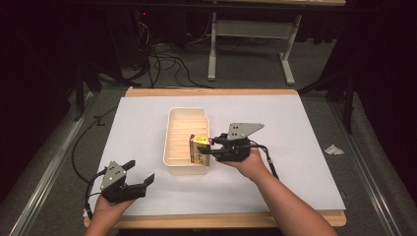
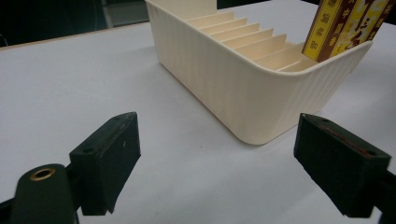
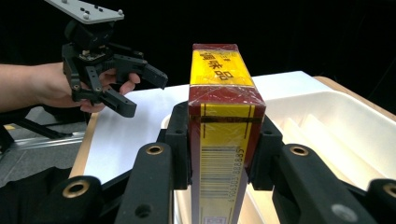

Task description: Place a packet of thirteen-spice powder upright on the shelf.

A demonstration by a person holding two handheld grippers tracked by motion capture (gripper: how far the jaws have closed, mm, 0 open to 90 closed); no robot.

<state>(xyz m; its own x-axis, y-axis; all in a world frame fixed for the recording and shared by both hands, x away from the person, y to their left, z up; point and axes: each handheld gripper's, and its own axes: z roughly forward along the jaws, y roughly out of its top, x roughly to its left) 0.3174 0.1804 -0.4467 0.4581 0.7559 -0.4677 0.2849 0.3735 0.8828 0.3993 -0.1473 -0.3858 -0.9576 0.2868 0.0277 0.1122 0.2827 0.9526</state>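
Right hand-held gripper (image 1: 210, 146) clamped on the box (image 1: 198, 150), upright over the near end of the tray (image 1: 173, 129) — slotting step under way. Next: straight down between dividers, then release. Left hand-held gripper (image 1: 140, 173) apart, idle on the bench (image 1: 295, 147).

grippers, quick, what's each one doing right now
Left gripper: open, holding nothing, apart from the cream slotted bin.
Right gripper: closed on the red and yellow box over the bin.
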